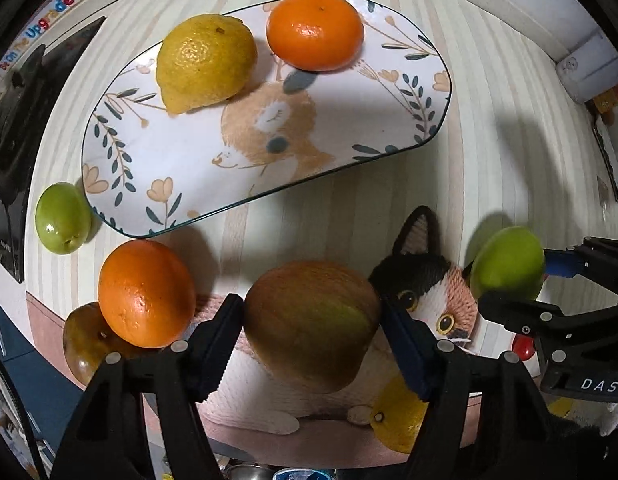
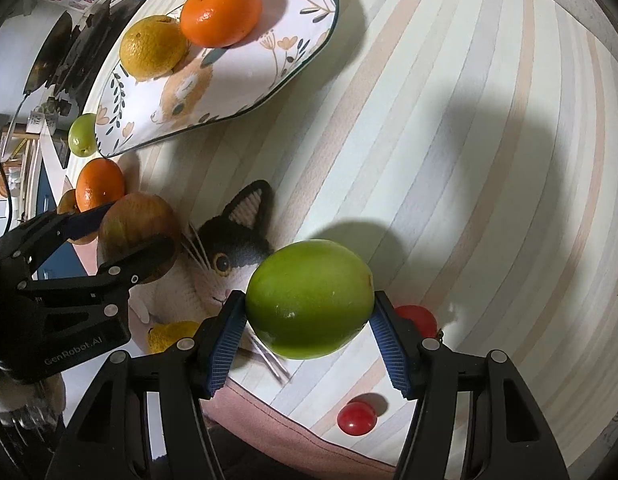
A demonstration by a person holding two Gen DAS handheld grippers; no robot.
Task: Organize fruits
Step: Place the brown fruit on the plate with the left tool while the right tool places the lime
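The left gripper (image 1: pixel 313 322) is clenching its fingers on a brownish-green round mango-like fruit (image 1: pixel 313 324) over the cat-print mat (image 1: pixel 437 304); the right gripper (image 2: pixel 309 316) is gripping a green lime (image 2: pixel 309 298) w/ both pads, just above the striped table (image 2: pixel 469 160). A yellow lemon (image 1: pixel 207 62) & an orange tangerine (image 1: pixel 315 30) are sitting on the oval floral ceramic plate (image 1: pixel 349 128).

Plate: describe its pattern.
White plate with a dark rim, an orange-and-white rabbit and leafy flower sprigs; clearest in the left wrist view.
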